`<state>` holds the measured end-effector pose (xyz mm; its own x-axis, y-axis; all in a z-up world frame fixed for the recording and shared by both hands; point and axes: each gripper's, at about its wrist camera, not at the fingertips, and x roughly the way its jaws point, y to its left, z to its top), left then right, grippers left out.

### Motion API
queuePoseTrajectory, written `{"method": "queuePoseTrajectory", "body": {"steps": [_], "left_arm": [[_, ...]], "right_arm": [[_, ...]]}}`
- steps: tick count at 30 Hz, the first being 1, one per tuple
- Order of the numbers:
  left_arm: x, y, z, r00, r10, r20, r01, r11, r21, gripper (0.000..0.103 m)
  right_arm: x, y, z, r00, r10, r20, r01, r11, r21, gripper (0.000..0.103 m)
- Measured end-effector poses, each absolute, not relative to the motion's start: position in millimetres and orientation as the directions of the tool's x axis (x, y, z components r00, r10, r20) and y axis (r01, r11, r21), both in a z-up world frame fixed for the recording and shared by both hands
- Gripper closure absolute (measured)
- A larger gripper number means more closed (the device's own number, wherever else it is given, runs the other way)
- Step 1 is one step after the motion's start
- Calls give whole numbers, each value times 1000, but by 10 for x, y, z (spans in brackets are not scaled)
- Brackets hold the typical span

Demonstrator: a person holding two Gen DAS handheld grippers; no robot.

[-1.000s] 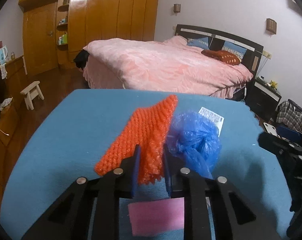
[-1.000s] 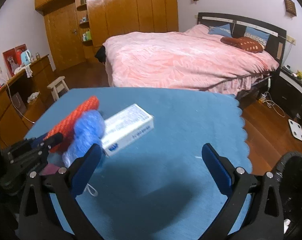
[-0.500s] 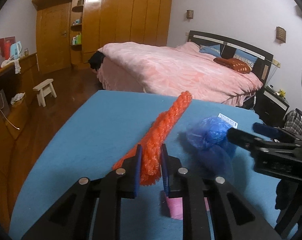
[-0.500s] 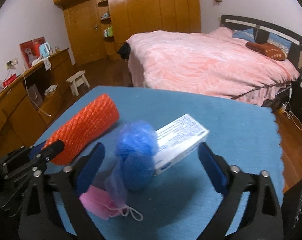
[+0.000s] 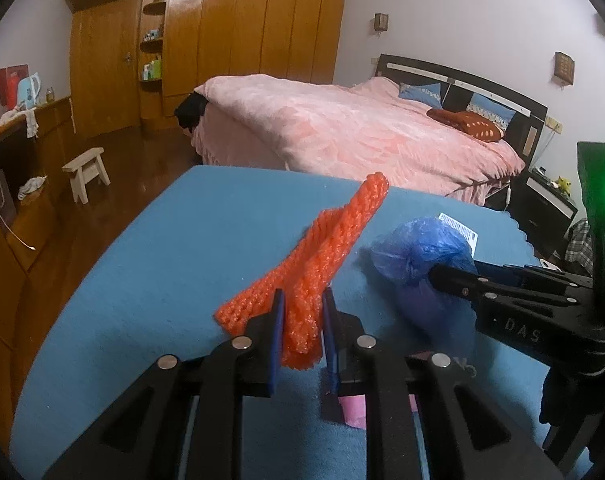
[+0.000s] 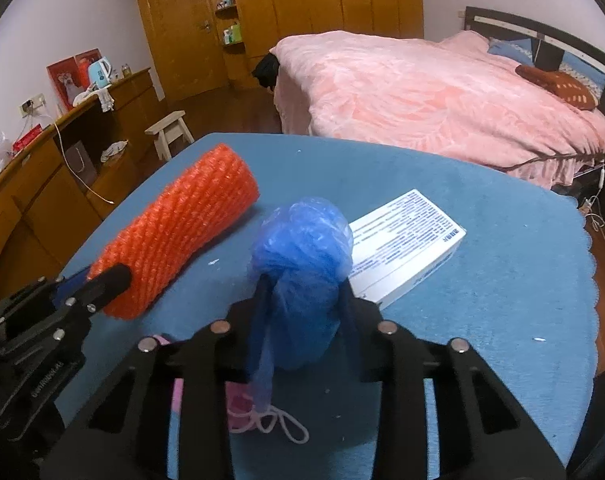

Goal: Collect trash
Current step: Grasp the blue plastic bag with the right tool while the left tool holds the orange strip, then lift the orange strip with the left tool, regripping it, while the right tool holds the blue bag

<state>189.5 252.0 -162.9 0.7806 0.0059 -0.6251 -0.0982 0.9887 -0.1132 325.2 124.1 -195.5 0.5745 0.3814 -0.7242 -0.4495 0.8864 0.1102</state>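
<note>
An orange foam net sleeve (image 5: 322, 256) runs lengthwise straight out from the left gripper (image 5: 301, 332), its near end pinched between the two blue-padded fingers (image 5: 277, 336) and its far end pointing away and slightly to their right, raised above the blue tablecloth (image 5: 150, 280). Just right of those fingers, a crumpled blue plastic bag (image 6: 300, 256) sits clamped in the right gripper (image 6: 302, 300), its bunched ball ahead of the fingertips and a loose tail hanging down between them.

The right wrist view shows the sleeve (image 6: 182, 240) broadside as a wide, flattened tube, with the left gripper (image 6: 102, 280) holding its lower end at far left; the left wrist view shows it nearly edge-on and folded. Only the right view shows in full the white printed box (image 6: 406, 248) lying flat on the cloth just beyond and right of the bag, and a pink face mask (image 6: 238, 404) with white ear loops under the right fingers. In the left view, the bag (image 5: 422, 256) hides all but a corner of the box (image 5: 458, 228), and the right gripper (image 5: 454, 274) enters from the right.

A pink-covered bed (image 5: 342, 128) stands beyond the table.
</note>
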Motion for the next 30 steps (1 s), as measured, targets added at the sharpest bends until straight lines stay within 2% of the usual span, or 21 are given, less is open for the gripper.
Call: {"method": "queuePoseTrajectory", "body": {"steps": [5, 19, 30], "left_arm": [[1913, 2489, -1618, 781, 4, -624, -93, 990, -110, 85], [1708, 2368, -1359, 816, -21, -578, -55, 992, -115, 85], [1550, 1950, -1002, 846, -101, -524, 36, 990, -133, 85]], "right_arm": [[3219, 1207, -1899, 575, 401, -713, -460, 879, 124, 78], [2951, 915, -1510, 649, 397, -649, -428, 896, 120, 78], [2739, 352, -1253, 702, 350, -620, -351, 928, 126, 78]]}}
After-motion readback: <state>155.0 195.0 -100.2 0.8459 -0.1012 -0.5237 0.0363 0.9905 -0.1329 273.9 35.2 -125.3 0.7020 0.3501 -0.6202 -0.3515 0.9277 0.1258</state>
